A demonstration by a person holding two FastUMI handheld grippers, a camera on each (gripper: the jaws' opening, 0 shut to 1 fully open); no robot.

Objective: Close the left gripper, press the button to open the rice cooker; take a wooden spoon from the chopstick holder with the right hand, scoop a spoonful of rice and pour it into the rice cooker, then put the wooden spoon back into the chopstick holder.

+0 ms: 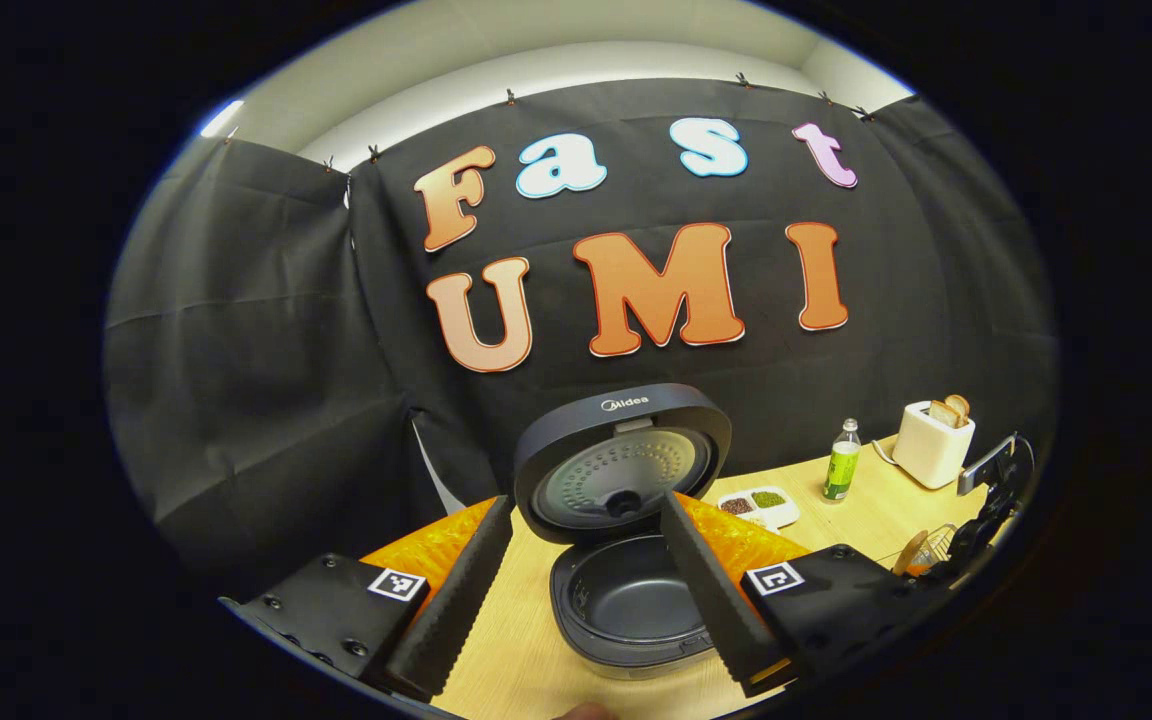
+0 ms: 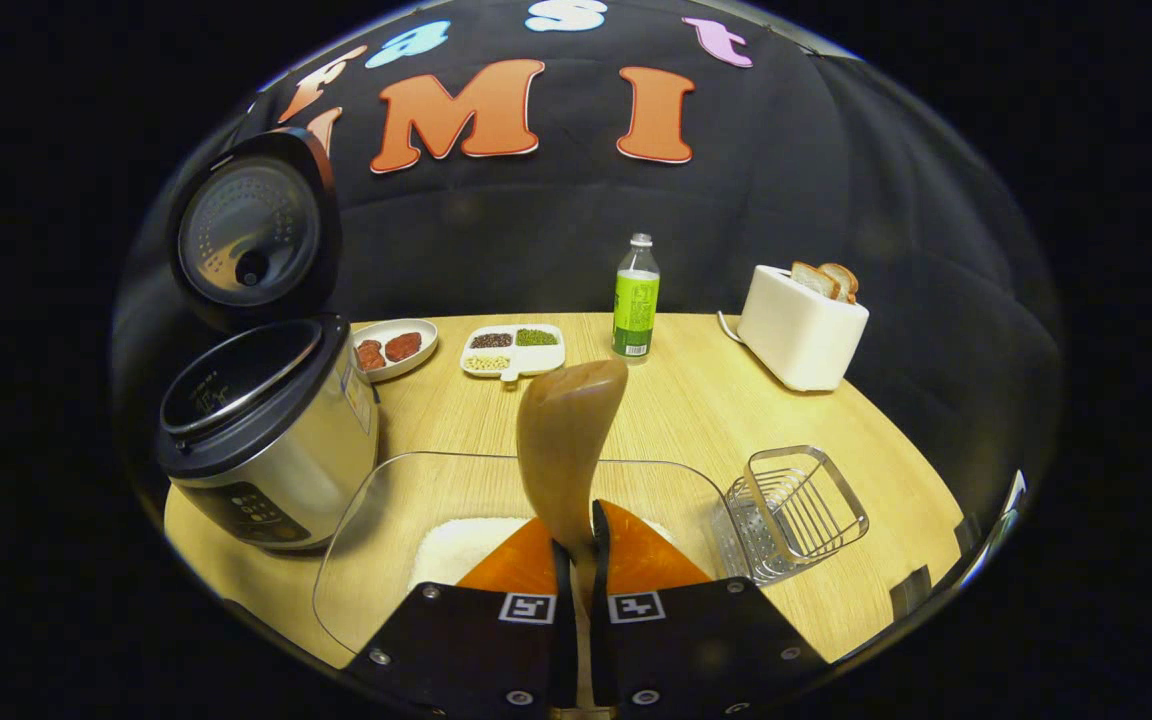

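Right gripper (image 2: 576, 530) clenched on wooden spoon (image 2: 566, 440), smooth rounded bowl sticking up past fingertips. Right under it: clear plastic tub (image 2: 376, 530) with white rice (image 2: 456, 550), near table's (image 2: 696, 400) front edge. Wire holder (image 2: 796, 510) just right of tub. Cooker (image 2: 266, 430) at left edge, shiny steel body, round lid up. Left gripper (image 1: 586, 580) released, fingers spread, dark pot (image 1: 626, 600) between them.

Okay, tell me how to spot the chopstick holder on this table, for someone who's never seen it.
Start at the white toaster at the far right of the wooden table, then come toward the near edge. The chopstick holder sits there, just right of the clear rice container. It is the one open wire basket, see-through and empty.
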